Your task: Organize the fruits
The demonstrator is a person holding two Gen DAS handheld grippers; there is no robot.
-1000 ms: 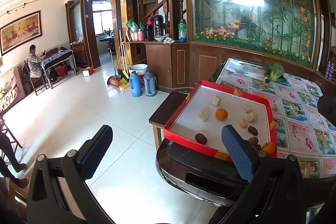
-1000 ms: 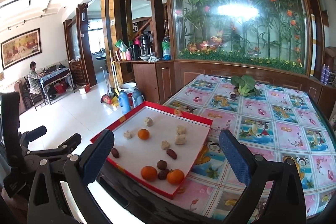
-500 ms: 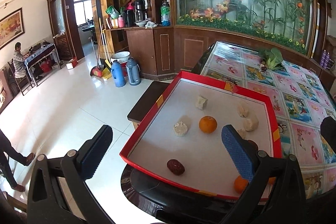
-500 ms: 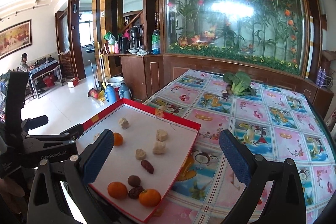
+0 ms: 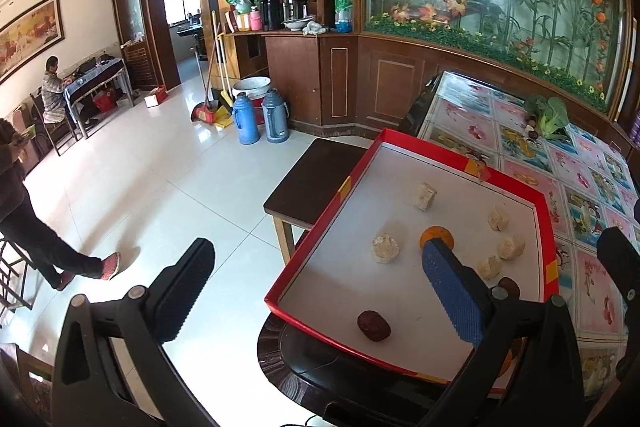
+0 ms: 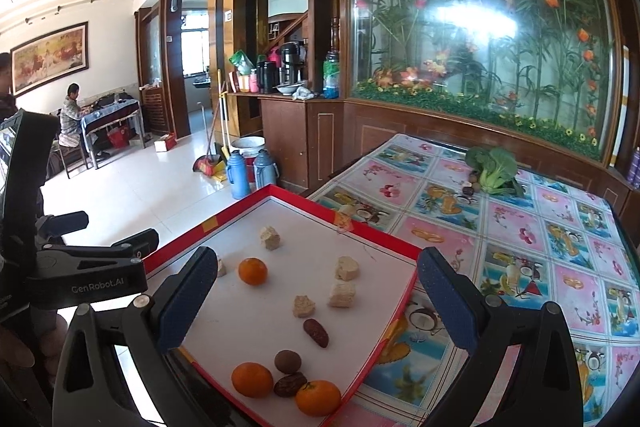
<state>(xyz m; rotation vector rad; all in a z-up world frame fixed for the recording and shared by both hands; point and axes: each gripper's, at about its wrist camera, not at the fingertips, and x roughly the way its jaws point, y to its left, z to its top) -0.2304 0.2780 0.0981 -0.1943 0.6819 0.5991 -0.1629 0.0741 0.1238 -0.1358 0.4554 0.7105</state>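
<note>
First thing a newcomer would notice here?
The red-rimmed tray at the table's near corner, scattered with three oranges, one alone and two at the near edge, among pale chunks and dark fruits. Behind the floral tablecloth stands a big glass panel painted with flowers. Both grippers, left and right, are open and empty.

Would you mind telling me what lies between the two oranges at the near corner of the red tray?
In the right wrist view, a dark wrinkled fruit lies between the two oranges, with a round brown fruit just behind it.
</note>
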